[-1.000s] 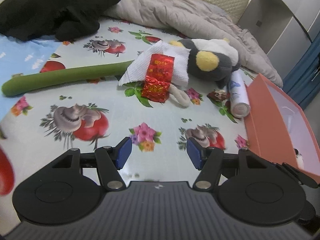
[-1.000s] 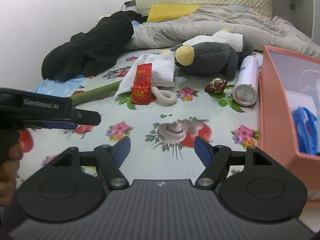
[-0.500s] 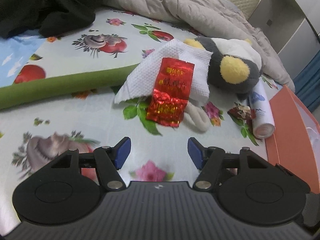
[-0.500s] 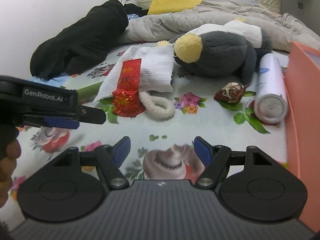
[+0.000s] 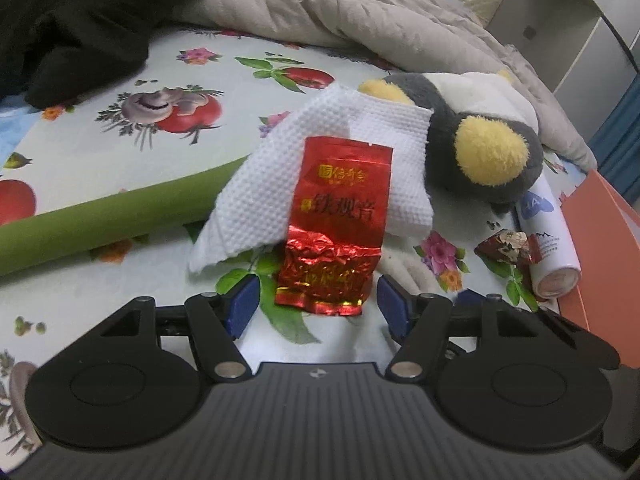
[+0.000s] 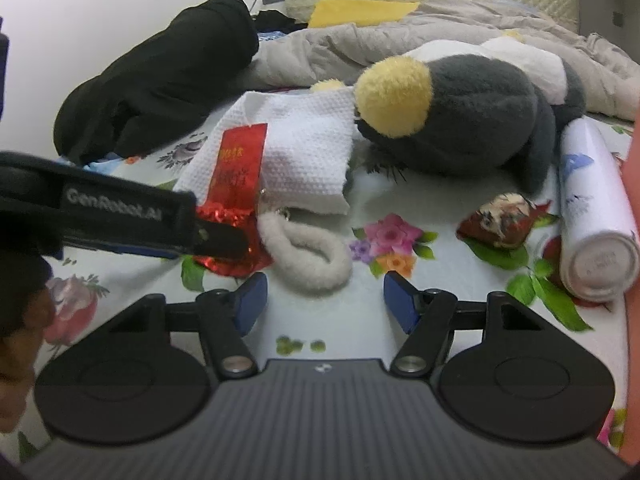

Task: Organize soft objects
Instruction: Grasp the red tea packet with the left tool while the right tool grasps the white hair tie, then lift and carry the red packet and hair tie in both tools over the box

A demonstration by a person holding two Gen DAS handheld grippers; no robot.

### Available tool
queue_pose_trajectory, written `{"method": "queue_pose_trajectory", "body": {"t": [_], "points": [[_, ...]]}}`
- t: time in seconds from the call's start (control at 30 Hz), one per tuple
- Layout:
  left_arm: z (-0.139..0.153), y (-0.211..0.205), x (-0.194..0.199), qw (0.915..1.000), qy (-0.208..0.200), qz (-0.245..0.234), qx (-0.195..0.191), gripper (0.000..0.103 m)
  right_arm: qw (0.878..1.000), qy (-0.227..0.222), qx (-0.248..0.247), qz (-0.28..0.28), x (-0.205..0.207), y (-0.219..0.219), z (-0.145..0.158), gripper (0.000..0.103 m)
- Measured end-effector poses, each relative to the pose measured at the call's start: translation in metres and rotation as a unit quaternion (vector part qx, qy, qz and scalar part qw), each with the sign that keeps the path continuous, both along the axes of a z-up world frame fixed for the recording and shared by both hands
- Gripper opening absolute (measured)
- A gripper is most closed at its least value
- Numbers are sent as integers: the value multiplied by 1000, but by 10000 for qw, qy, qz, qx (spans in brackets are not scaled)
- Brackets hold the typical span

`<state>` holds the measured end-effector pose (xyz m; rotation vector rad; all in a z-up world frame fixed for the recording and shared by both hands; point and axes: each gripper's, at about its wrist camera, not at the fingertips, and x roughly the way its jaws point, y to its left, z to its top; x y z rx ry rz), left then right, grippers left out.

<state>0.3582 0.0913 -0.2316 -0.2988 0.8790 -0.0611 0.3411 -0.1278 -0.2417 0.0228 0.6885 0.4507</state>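
A red foil packet (image 5: 340, 220) lies on a white paper towel (image 5: 320, 168) on the flower-print bed sheet (image 5: 168, 280). My left gripper (image 5: 318, 306) is open, and the packet's lower end sits between its blue pads, which do not press on it. Beside the towel lies a grey, white and yellow penguin plush (image 5: 480, 140). My right gripper (image 6: 326, 300) is closing its jaws with nothing between them. A fluffy beige ring (image 6: 308, 252) lies just beyond its tips. One finger (image 6: 132, 216) of the left gripper crosses the right wrist view and covers part of the packet (image 6: 238, 168).
A long green roll (image 5: 100, 220) lies at the left, with a black garment (image 5: 80, 20) and a grey quilt (image 5: 340, 20) behind it. On the right are a white spray can (image 6: 592, 220), a small red wrapper (image 6: 500, 220) and an orange box (image 5: 608, 248).
Both grippers have moved forward and down toward the pile. The packet's end now lies between the left pads, and the right jaws have narrowed a little.
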Motion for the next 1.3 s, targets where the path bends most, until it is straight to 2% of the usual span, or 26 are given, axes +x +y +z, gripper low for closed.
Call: {"method": "queue_pose_trajectory", "body": {"t": [0.07,0.13,0.2,0.37,0.57,0.93,1.03,1.3], "points": [[-3,0,3,10000,1,-1,-69,70,10000,-10,25,45,4,2,-1,61],[-4,-1,6,9999,-57,-6,-83,69,9999,-42,7,116,7,4,-1,52],[-5,-1,7,9999,-95,1,-100,65,9998,-85,-46,185,9,7,-1,38],[-4,-2,5,9997,-152,17,-172,60,9994,-166,-193,220,8,11,-1,19],[4,-3,-10,9996,-206,52,-198,59,9996,-152,-174,141,0,8,2,14],[22,-16,-59,9997,-111,5,-206,59,9996,-84,-242,-106,-39,-11,16,14],[24,-24,-72,10000,67,13,-60,59,9996,-32,-234,-157,-52,-17,19,14],[36,-34,-111,9999,129,-73,35,59,9994,-17,-276,-212,-85,-30,29,14]]}}
